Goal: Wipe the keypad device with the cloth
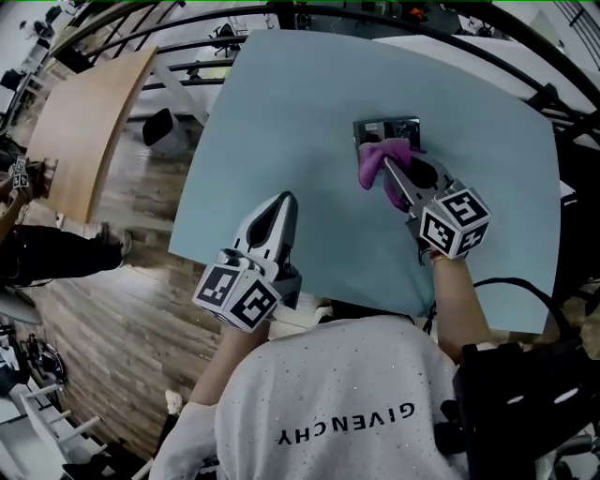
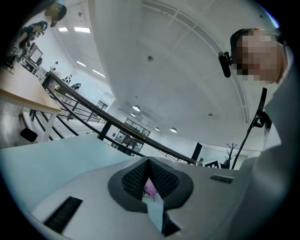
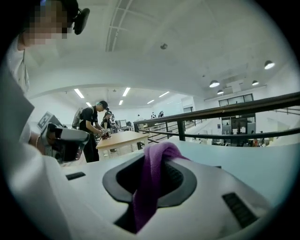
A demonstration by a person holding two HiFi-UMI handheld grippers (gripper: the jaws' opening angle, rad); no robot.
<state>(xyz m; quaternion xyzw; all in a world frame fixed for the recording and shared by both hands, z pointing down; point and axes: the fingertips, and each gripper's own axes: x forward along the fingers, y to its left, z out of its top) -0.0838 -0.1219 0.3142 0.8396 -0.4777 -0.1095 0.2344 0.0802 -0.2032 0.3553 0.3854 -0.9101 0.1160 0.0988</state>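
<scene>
The keypad device [image 1: 384, 128], a small dark, shiny box, lies toward the far side of the light blue table [image 1: 281, 112]. A purple cloth [image 1: 375, 159] is draped over its near edge. My right gripper [image 1: 386, 167] is shut on that cloth, its tips at the device. In the right gripper view the cloth [image 3: 150, 183] runs up between the jaws and folds over the tips of the right gripper [image 3: 157, 150]. My left gripper [image 1: 284, 200] hovers low over the table's near left part, jaws shut with nothing held. Through the left gripper [image 2: 149, 161], a sliver of the cloth [image 2: 150, 188] shows.
A wooden table [image 1: 89, 131] stands left of the blue one, with a person [image 1: 37, 248] beside it on the plank floor. A dark stool [image 1: 161, 127] sits by the blue table's left edge. Black railings [image 1: 394, 19] curve behind the far edge.
</scene>
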